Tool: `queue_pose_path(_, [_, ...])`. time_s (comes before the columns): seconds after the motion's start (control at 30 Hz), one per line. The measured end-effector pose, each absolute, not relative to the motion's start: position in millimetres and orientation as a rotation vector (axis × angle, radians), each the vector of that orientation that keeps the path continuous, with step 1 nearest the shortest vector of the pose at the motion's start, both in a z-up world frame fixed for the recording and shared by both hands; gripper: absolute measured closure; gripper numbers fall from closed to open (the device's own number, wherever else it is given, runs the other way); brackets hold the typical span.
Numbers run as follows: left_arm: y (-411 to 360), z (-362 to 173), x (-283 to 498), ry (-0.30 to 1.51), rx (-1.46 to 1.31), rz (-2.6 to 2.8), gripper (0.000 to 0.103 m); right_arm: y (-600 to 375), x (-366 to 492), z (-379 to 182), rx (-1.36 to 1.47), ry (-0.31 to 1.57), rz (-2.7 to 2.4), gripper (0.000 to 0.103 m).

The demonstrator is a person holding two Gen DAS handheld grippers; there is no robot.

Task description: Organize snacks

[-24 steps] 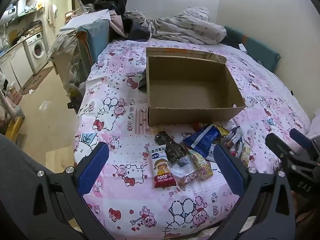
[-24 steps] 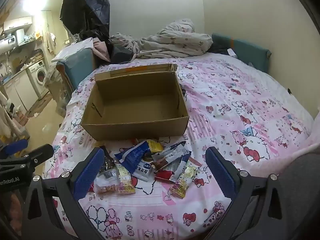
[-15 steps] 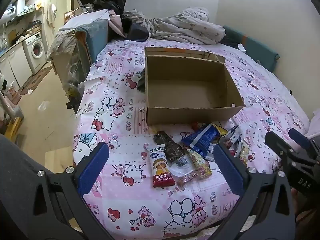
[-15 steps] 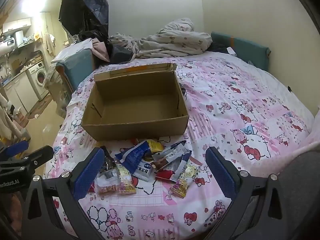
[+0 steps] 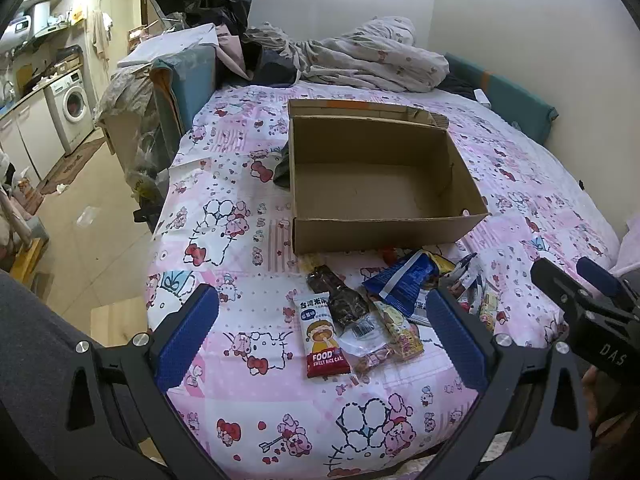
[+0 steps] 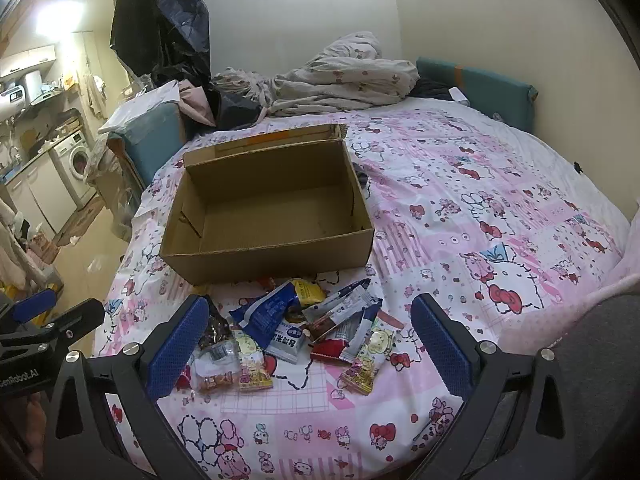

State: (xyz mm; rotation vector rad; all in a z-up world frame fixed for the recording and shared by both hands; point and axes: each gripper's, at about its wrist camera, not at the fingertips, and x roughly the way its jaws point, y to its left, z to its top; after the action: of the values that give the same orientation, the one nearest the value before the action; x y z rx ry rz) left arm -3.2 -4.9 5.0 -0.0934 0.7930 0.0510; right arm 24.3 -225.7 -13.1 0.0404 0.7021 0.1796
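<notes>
An open, empty cardboard box (image 5: 384, 236) (image 6: 276, 252) sits on the bed. A pile of snack packets (image 5: 384, 304) (image 6: 296, 328) lies just in front of it, among them a red rice-cake packet (image 5: 322, 338), a dark packet (image 5: 340, 300) and a blue bag (image 5: 402, 286) (image 6: 266, 314). My left gripper (image 5: 324, 332) is open and empty, held above the near side of the pile. My right gripper (image 6: 306, 344) is open and empty, also above the pile. Each gripper shows at the edge of the other's view.
The bed has a pink cartoon-print sheet (image 6: 460, 216). Crumpled bedding (image 5: 360, 60) lies at the far end by the wall. A teal cushion (image 6: 476, 92) is at the back right. The bed's left edge drops to the floor, with a washing machine (image 5: 74, 104) beyond.
Both grippers have drifted slightly; the box and snacks sit a little lower in view. Nothing has been taken hold of.
</notes>
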Motion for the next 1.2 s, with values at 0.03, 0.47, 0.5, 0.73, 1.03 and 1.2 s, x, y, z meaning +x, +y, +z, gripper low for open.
queue_pose_path(0.03, [-4.4,4.5,-3.5,0.792,-0.093,0.051,0.001,-226.0,24.2,-11.9,0.044,0.703,0.181,0.000])
queue_pose_path(0.47, [-1.9,3.4,-2.4,0.793,-0.093,0.057,0.001,-223.8,24.5,-10.5,0.042,0.702,0.185,0.000])
queue_pose_path(0.5, [-1.2,2.4,-1.8,0.798,-0.095,0.059,0.001,-223.7,24.6,-10.7,0.040,0.705,0.185,0.000])
queue_pose_path(0.73, [-0.6,0.9,-1.9,0.795,-0.098,0.071,0.001,-219.9,24.7,-12.3,0.030,0.705,0.191,0.000])
queue_pose_path(1.03, [-2.9,2.0,-2.4,0.791,-0.093,0.077,0.001,-220.0,24.5,-13.6,0.033,0.711,0.190,0.000])
queue_pose_path(1.2, [-3.3,2.0,-2.5,0.792,-0.093,0.077,0.001,-221.0,25.5,-14.5,0.041,0.719,0.188,0.000])
